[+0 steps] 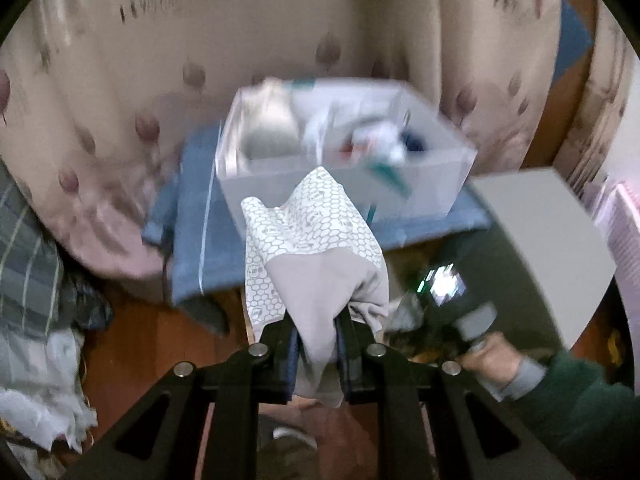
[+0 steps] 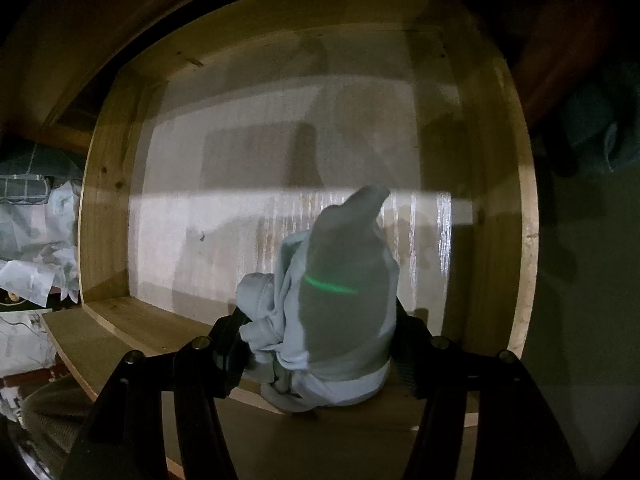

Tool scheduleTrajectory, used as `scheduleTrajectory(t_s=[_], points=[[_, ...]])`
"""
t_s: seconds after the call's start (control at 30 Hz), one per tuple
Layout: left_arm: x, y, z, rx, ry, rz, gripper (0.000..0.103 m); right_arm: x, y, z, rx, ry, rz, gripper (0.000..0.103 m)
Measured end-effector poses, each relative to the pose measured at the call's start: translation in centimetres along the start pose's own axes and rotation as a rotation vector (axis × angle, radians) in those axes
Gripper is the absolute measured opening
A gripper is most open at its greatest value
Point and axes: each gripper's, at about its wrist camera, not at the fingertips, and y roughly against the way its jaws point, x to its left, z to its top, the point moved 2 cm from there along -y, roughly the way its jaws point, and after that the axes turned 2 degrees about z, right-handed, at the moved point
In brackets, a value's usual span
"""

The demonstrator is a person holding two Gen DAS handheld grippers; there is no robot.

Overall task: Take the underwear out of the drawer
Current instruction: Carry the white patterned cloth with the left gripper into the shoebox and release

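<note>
Left wrist view: the left gripper (image 1: 318, 354) is carrying a patterned underwear (image 1: 316, 248), its jaws clenched on the grey part of the cloth, which is draping forward over them. The piece is hanging in the air, short of a translucent storage box (image 1: 344, 184) that is sitting on a blue cloth (image 1: 200, 240). The box is already holding mixed items, too blurred to name. A patterned curtain (image 1: 120, 80) is hanging behind it, crumpled clothing (image 1: 36, 260) is lying at the left edge, and the person's right hand (image 1: 486, 356) is gripping the other device at lower right.

Right wrist view: the right gripper (image 2: 320, 356) is holding a pale blue underwear (image 2: 332, 304), jaws closed on the bunched fabric, just above the front edge of the wooden drawer (image 2: 104, 208). The drawer floor is showing bare beyond this piece.

Progress, as a judgement: extraction appears nearly complete, since both pieces are grasped and no other garment is visible inside; what remains is lifting the blue piece clear and setting both down. The drawer's front wall, close under the bundle, may be catching trailing folds
</note>
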Motion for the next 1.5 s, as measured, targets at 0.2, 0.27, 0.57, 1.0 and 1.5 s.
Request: scheduleTrajectory(t_s=[0.2, 0.27, 0.57, 1.0, 1.5], points=[[0.0, 3.0, 6.1, -0.098, -0.036, 0.030, 0.016, 0.0, 0.2, -0.1, 0.000, 0.003, -0.002, 0.057], [-0.1, 3.1, 8.1, -0.109, -0.035, 0.025, 0.016, -0.1, 0.1, -0.1, 0.004, -0.001, 0.000, 0.057], [-1.1, -0.6, 15.1, -0.121, -0.072, 0.066, 0.016, -0.4, 0.0, -0.1, 0.012, -0.009, 0.000, 0.057], [-1.4, -9.5, 18.4, -0.058, -0.011, 0.068, 0.016, -0.4, 0.1, -0.2, 0.012, -0.001, -0.009, 0.057], [-0.3, -17.0, 17.6, 0.055, 0.050, 0.094, 0.019, -0.5, -0.2, -0.1, 0.019, -0.011, -0.001, 0.057]])
